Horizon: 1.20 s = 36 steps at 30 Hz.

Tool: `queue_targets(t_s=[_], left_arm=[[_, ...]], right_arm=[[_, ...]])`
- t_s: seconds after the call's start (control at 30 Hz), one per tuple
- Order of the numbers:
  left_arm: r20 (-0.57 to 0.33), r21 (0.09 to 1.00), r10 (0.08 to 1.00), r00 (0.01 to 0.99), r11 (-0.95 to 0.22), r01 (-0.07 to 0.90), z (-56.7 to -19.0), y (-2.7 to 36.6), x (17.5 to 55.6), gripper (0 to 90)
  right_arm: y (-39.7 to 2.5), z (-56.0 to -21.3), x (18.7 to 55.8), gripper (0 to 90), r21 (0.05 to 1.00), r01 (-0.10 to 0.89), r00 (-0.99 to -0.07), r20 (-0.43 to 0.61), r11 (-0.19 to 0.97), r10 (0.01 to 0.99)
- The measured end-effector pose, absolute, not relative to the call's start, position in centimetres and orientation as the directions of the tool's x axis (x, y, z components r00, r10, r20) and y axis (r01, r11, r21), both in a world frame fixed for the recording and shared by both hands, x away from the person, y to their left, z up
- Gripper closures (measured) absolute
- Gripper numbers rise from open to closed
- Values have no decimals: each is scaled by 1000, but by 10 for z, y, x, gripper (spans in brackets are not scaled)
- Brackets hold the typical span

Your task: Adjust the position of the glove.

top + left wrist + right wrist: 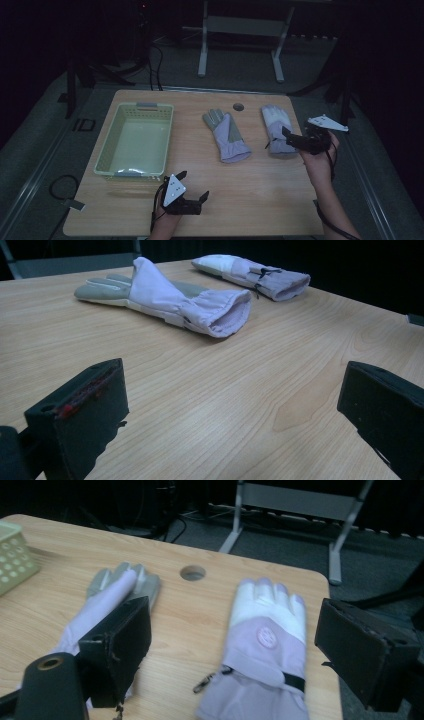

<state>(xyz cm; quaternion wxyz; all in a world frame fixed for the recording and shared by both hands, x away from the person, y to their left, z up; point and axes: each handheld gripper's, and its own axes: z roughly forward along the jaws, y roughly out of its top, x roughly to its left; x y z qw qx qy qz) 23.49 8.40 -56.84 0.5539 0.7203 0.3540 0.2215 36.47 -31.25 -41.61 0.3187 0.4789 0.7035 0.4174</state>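
Two lilac gloves flat on the wooden counter [250,185], in the upper middle of the high view. Right glove [276,131] at centre right, white fingers toward the far edge, cuff toward the near edge; left glove [226,136] just left of centre, grey palm up, angled, cuff toward the lower right. Well apart from each other, not touching.

Right tongs [292,140] at the right of the high view, held in a hand [320,160] coming up from the lower right corner, jaws spread wide and poised over the cuff end of the right glove (contact with the fabric hard to judge). In the right gripper view, right glove [265,650] centred between the two black jaws, a round emblem on its back and a dark strap and small zip pull at the wrist; left glove [107,605] partly behind the left-hand jaw.

Left tongs [192,187] at the lower centre-left of the high view, just below the basket, jaws spread, nothing between them, close above bare wood. In the left gripper view, left glove [170,300] in the upper middle, open cuff toward the camera, right glove [255,275] behind it at the top.

Pale green basket [106,155] at the left of the high view. Round hole [238,106] in the counter between the gloves' fingertips, near the far edge.
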Motion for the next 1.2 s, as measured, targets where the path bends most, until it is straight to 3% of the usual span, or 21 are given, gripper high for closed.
queue_targets(t_s=[0.27, 0.6, 1.2], left_arm=[[-75, 954, 753, 653, -136, 266, -568, 84, 235, 0], [-72, 954, 752, 655, -139, 265, -568, 83, 235, 0], [-70, 954, 748, 660, -142, 263, -568, 83, 234, 0]], right_arm=[[-291, -406, 375, 146, 890, 407, -393, -34, 207, 919], [-256, -401, 386, 219, 886, 404, -477, -7, 227, 879], [-199, -438, 421, 361, 843, 419, -593, -26, 337, 805]])
